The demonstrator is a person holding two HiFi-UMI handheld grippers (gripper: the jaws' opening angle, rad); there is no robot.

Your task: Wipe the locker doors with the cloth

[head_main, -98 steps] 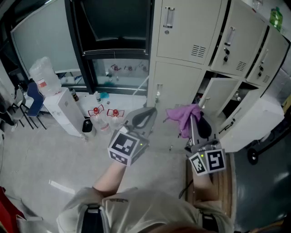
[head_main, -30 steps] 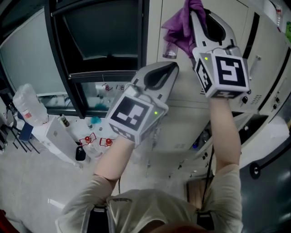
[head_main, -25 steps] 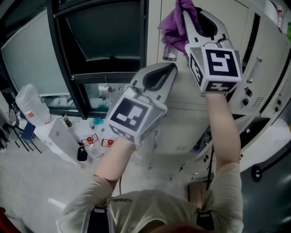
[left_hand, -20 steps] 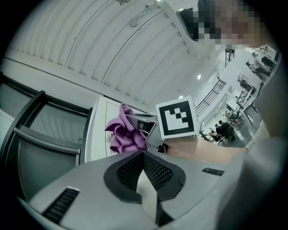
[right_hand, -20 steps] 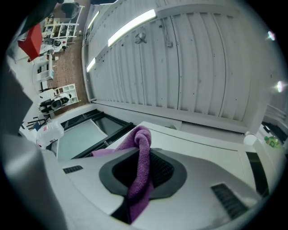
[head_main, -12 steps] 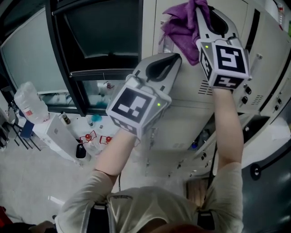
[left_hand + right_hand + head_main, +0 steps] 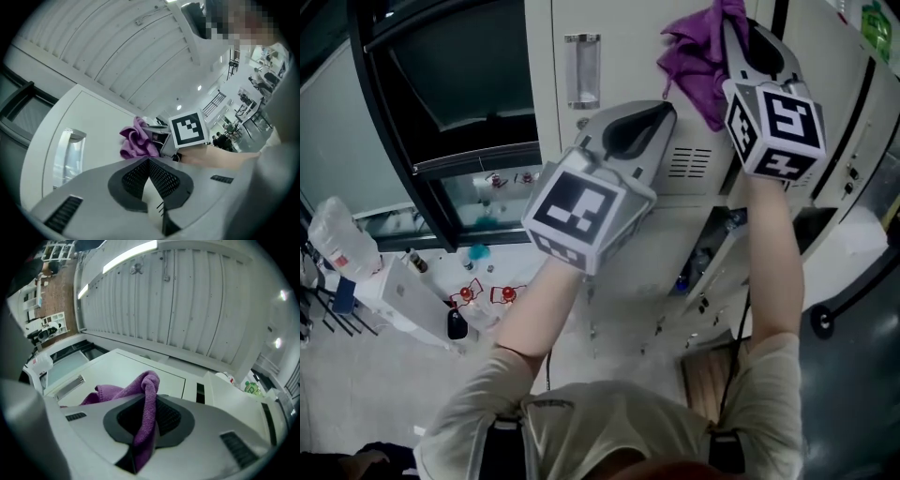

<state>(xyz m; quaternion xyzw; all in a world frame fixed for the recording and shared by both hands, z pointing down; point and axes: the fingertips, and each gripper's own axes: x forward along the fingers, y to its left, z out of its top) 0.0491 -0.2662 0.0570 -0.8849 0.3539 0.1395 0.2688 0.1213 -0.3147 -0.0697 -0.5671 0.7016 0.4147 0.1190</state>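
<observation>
Reading from the left, the recessed handle (image 7: 581,70) of the upper locker door (image 7: 623,42) now sits well clear of both tools. Half a second ago it was tucked close beside the cloth, so the wipe has travelled rightward across the panel. The left gripper (image 7: 661,114) hangs in front of the door just beside the vent slots (image 7: 689,161), its jaws pressed together on nothing and doing no work. Right of it, the purple cloth (image 7: 698,52) is bunched up at the top of the door, seemingly against it. It is pinched fast in the right gripper (image 7: 733,19) — in the right gripper view a fold runs straight down between the jaws. Some four seconds back both tools were held low, near the floor. My judgement is that wiping of this upper door is under way — with most of its face not yet covered.
</observation>
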